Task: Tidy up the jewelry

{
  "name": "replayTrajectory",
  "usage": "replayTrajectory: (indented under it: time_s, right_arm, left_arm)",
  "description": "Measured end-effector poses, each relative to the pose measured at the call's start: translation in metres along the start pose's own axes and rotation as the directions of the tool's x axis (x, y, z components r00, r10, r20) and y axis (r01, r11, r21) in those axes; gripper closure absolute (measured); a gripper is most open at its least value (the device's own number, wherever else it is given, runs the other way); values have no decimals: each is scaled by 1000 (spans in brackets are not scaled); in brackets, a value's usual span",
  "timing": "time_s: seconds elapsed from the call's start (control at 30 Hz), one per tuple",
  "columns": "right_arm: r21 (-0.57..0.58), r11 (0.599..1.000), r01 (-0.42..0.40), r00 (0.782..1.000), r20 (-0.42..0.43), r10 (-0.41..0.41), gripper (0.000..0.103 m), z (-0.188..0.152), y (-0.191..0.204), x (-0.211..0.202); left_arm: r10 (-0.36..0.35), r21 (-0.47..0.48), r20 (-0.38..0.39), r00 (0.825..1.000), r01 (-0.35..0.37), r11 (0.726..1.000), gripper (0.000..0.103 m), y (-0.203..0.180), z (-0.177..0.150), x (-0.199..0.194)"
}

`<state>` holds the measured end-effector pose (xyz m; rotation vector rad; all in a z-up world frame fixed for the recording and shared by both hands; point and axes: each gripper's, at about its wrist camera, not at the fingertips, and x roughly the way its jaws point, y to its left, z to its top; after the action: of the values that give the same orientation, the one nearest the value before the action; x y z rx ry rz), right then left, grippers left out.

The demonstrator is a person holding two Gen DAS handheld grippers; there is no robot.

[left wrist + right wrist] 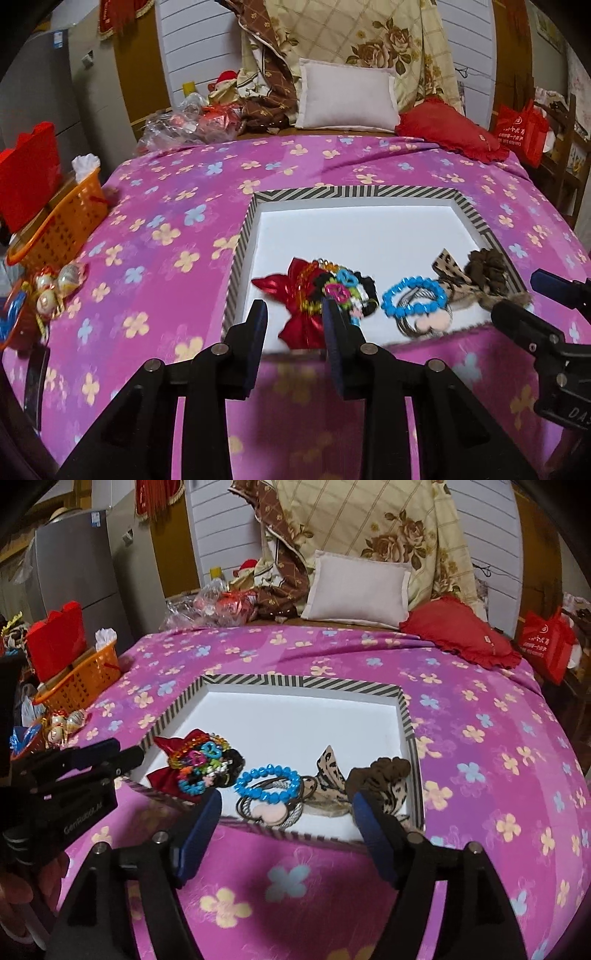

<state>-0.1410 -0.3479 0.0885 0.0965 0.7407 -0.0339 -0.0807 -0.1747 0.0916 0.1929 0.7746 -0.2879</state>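
Observation:
A white tray with a striped rim lies on the pink flowered bedspread. Along its near side lie a red bow, a bunch of multicoloured bracelets, a blue bead bracelet over grey hair ties with a pink charm, a leopard-print bow and a brown scrunchie. My left gripper hovers before the red bow, open and empty. My right gripper stands wide open just short of the blue bracelet, holding nothing.
An orange basket and round ornaments sit at the bed's left edge. A white pillow, a red cushion and crumpled bags lie at the head. A red bag hangs to the right.

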Motion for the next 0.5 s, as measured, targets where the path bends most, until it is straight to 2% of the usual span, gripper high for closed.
replayTrajectory:
  time_s: [0.5]
  right_arm:
    - [-6,1000,4,1000,-5,-4,19,-30,20,-31]
  left_arm:
    - [65,-33,48,997,-63,997,90,6,-33,-53]
